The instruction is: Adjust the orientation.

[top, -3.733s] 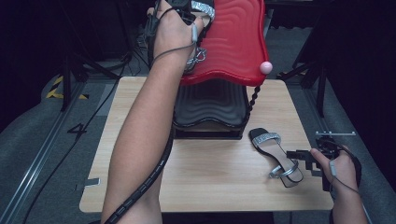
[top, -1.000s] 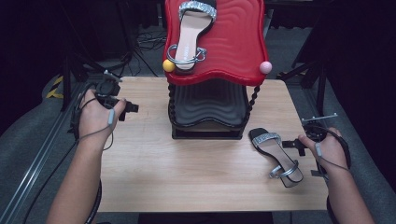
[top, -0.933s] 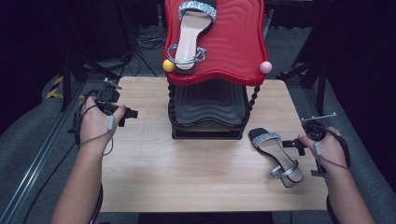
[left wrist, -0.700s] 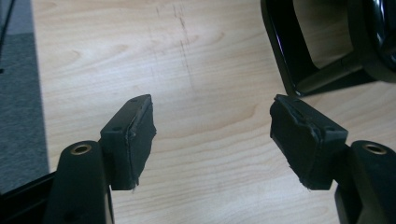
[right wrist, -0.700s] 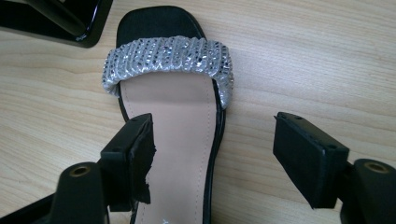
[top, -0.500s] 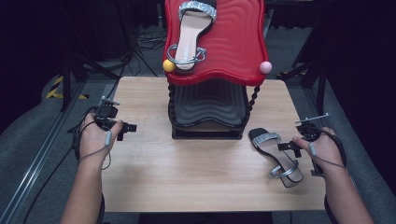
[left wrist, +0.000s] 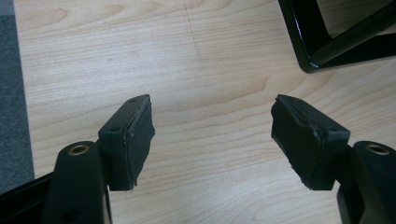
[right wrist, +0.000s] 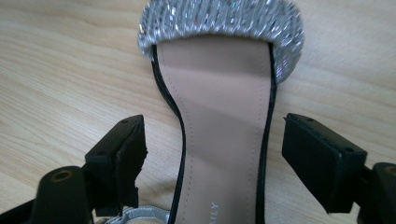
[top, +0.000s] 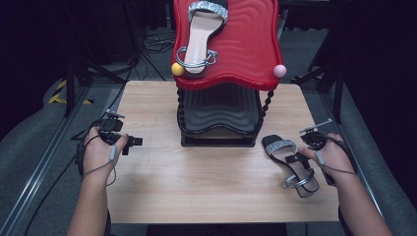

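A sandal with a glittery silver strap [top: 201, 37] lies on the red wavy top shelf [top: 246, 44] of a rack. Its twin, the second sandal [top: 290, 160], lies on the wooden table [top: 162, 172] at the right. My right gripper [top: 297, 158] is open across this sandal's waist. In the right gripper view the sandal's tan insole [right wrist: 219, 140] runs up between the two pads of the right gripper [right wrist: 215, 154], neither touching it. My left gripper [top: 135, 142] hovers low over the table's left side. In its own view the left gripper [left wrist: 212, 135] is open over bare wood.
The rack's black wavy lower shelf and base [top: 219, 118] stand at the table's middle back; a corner of the base [left wrist: 327, 42] shows in the left gripper view. A yellow ball [top: 177, 69] and a pink ball [top: 279, 70] cap the rack's posts. Grey floor and rails flank the table.
My left gripper has left the first sandal on the red shelf and come down to the table's left side. My right gripper has edged in over the second sandal.
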A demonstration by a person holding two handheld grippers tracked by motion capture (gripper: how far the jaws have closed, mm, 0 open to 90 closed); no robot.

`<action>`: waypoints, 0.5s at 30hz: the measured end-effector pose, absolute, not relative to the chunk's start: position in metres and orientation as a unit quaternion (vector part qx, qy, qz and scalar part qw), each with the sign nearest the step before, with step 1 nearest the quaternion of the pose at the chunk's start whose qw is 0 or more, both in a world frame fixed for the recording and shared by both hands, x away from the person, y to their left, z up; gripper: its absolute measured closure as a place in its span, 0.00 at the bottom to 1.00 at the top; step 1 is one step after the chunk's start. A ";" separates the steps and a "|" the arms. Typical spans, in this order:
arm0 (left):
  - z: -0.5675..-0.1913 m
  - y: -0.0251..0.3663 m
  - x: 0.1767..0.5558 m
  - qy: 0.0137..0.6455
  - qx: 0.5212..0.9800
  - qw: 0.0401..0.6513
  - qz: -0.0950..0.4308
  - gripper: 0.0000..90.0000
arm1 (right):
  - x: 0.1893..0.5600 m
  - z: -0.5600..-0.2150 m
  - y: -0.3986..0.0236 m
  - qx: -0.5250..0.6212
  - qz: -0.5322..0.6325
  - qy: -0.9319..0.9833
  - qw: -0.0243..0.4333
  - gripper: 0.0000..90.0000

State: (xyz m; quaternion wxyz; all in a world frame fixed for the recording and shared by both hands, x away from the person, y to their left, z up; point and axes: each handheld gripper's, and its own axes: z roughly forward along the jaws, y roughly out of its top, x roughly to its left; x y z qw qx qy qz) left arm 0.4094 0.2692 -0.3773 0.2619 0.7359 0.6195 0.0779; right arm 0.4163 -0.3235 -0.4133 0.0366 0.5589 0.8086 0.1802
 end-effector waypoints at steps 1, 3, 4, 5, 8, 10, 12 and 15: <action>-0.377 0.269 0.409 0.619 0.736 0.263 0.078 0.33 | 0.416 -0.416 -0.322 0.557 0.174 0.811 0.039 0.25; -0.378 0.270 0.409 0.620 0.735 0.265 0.077 0.33 | 0.416 -0.421 -0.318 0.553 0.165 0.816 0.034 0.25; -0.378 0.270 0.410 0.619 0.735 0.265 0.078 0.33 | 0.416 -0.424 -0.317 0.552 0.162 0.817 0.033 0.23; -0.379 0.270 0.410 0.620 0.735 0.266 0.075 0.33 | 0.416 -0.425 -0.315 0.553 0.157 0.818 0.034 0.23; -0.380 0.268 0.410 0.616 0.739 0.263 0.074 0.33 | 0.416 -0.430 -0.314 0.552 0.143 0.820 0.041 0.23; -0.382 0.267 0.410 0.614 0.741 0.262 0.069 0.33 | 0.416 -0.434 -0.314 0.558 0.136 0.817 0.043 0.23; -0.382 0.266 0.411 0.616 0.740 0.262 0.069 0.33 | 0.416 -0.436 -0.313 0.557 0.123 0.820 0.047 0.23; -0.383 0.265 0.412 0.613 0.742 0.263 0.066 0.33 | 0.415 -0.438 -0.314 0.555 0.114 0.822 0.046 0.23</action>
